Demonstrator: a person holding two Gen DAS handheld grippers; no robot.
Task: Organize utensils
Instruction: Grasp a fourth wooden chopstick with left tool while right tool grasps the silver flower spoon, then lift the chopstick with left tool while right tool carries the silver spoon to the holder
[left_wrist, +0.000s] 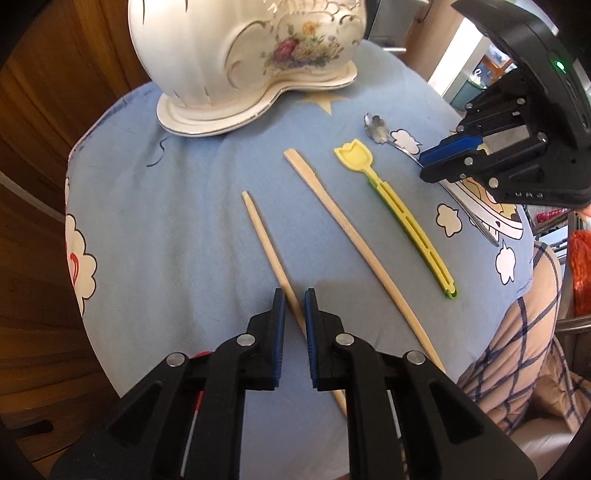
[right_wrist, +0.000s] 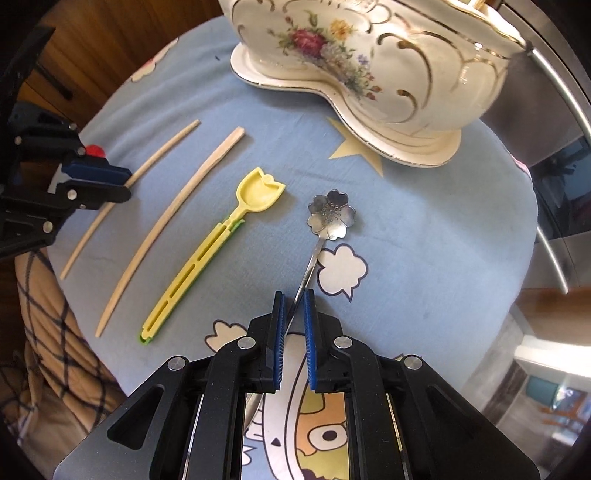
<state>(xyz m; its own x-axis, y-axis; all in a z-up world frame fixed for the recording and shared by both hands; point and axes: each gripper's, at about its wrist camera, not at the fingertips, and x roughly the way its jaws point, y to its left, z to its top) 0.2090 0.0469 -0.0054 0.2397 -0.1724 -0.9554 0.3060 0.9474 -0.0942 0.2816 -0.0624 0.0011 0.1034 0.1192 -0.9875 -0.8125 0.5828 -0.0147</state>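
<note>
Four utensils lie side by side on the blue cartoon cloth (left_wrist: 166, 240). My left gripper (left_wrist: 294, 295) is open, its pads astride the near part of a thin wooden stick (left_wrist: 264, 240) without pinching it. A longer wooden stick (left_wrist: 343, 229) and a yellow-green tulip spoon (left_wrist: 402, 218) lie to its right. My right gripper (right_wrist: 294, 297) is open, its pads astride the handle of a silver flower-bowl spoon (right_wrist: 330, 214). That gripper (left_wrist: 443, 151) shows in the left wrist view over the silver spoon (left_wrist: 376, 127). The left gripper (right_wrist: 99, 177) shows in the right wrist view over the thin stick (right_wrist: 155, 158).
A large white porcelain vessel (left_wrist: 240, 55) with gold trim and painted flowers stands at the far side of the cloth, also in the right wrist view (right_wrist: 388, 66). Wooden cabinet (left_wrist: 44, 129) lies to the left. A checked fabric (left_wrist: 524, 350) hangs at the near right edge.
</note>
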